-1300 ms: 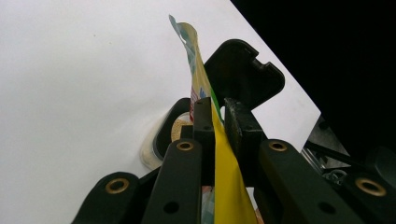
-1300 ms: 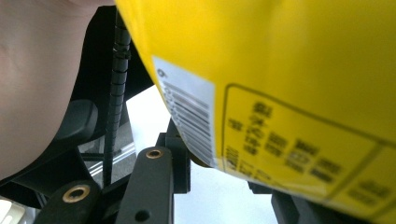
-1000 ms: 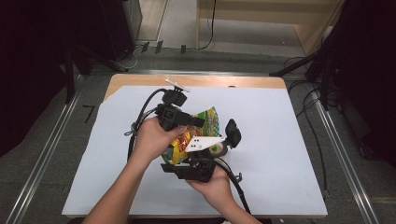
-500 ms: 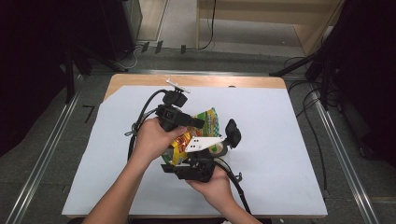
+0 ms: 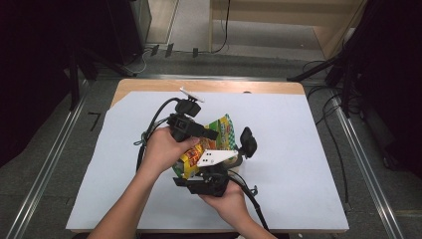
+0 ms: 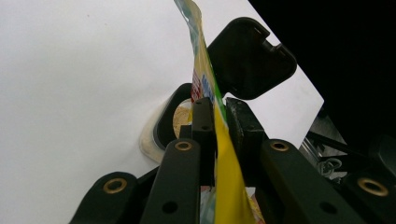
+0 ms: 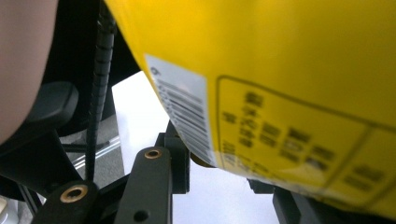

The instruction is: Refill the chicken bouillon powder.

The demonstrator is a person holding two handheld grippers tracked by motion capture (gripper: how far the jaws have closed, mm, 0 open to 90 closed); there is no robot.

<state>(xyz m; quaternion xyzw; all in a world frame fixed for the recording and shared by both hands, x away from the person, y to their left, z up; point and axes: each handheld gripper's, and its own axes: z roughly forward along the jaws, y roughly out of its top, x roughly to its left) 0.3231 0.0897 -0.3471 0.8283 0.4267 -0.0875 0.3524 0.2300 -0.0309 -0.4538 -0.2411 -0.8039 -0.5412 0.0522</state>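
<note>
A: How do the left tongs (image 6: 217,135) stand?

B: Nearly closed, pinching the thin edge of the yellow-green snack bag (image 5: 211,142) between their pads. The bag is held up just over the middle of the white worktop (image 5: 298,149).

A: And the right tongs (image 7: 224,182)?

B: Partly open, clasping the bag's lower end at about six o'clock. Whether the pads press is hard to tell, because the bag (image 7: 280,84) hides one jaw.

A: Anything else unclear?

B: A black-lidded container (image 6: 224,79) beyond the bag at twelve o'clock, partly covered.
</note>
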